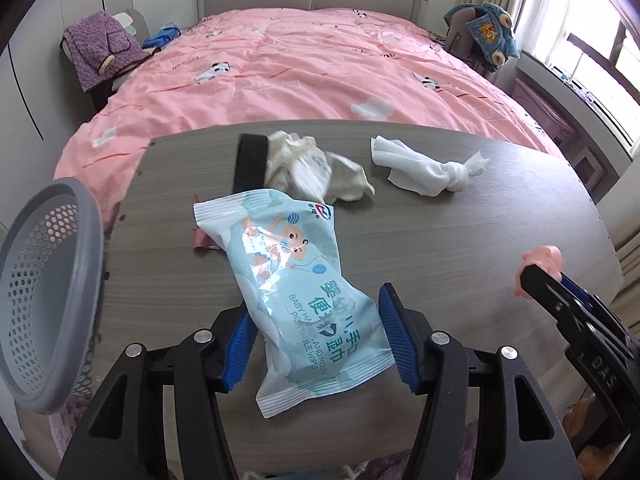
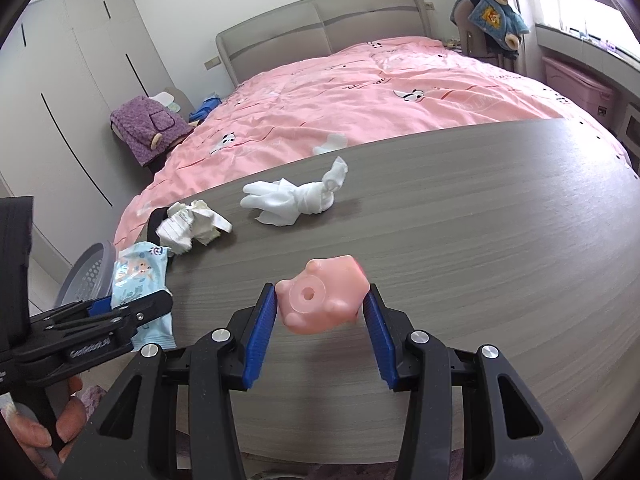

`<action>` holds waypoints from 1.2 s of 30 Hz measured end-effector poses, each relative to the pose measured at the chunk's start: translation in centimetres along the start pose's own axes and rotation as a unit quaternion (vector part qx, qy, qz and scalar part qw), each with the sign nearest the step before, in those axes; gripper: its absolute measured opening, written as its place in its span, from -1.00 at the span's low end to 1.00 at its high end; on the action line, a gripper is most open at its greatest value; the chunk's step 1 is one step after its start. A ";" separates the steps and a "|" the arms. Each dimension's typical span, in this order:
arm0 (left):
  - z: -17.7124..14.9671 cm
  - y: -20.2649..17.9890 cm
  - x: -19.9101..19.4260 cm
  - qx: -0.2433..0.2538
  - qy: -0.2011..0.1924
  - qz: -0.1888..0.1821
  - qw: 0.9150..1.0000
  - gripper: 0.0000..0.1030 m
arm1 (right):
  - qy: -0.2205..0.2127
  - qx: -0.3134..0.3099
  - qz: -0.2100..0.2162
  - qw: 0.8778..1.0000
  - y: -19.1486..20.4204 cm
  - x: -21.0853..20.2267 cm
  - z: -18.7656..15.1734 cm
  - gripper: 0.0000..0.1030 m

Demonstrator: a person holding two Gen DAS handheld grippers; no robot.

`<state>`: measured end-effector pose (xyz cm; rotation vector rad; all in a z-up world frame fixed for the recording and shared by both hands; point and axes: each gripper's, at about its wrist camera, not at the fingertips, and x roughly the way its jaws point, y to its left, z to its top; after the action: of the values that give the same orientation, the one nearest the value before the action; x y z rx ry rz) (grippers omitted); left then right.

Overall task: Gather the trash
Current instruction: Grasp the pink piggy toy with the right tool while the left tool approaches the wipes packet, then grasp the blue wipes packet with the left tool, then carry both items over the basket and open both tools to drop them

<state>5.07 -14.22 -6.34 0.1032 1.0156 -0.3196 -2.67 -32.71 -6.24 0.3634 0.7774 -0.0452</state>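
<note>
A light-blue pack of baby wipes [image 1: 288, 264] lies lengthwise between the blue pads of my left gripper [image 1: 316, 308], which press on its two sides; the same pack [image 2: 138, 276] and left gripper [image 2: 132, 308] show at the left of the right wrist view. My right gripper [image 2: 320, 294] is shut on a lumpy pink rubber piece [image 2: 324, 308] just above the grey table [image 2: 480, 220]. On the table farther off lie a crumpled paper wad [image 1: 308, 168] and a twisted white tissue [image 1: 424, 168].
A grey perforated basket [image 1: 44, 288] stands off the table's left edge. A black strap [image 1: 250, 160] and a small red scrap [image 1: 200, 240] lie by the paper wad. A pink-covered bed [image 1: 300, 68] runs behind the table. A hand [image 2: 40, 420] holds the left tool.
</note>
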 end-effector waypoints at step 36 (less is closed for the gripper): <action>-4.0 25.2 -7.3 -0.118 -0.078 0.133 0.981 0.10 | 0.063 -0.186 0.144 0.970 27.2 7.6 0.3 -0.15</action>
<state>6.07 12.21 -3.88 -0.0010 0.8641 0.0376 7.67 -6.62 -3.09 0.1189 0.8331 0.3964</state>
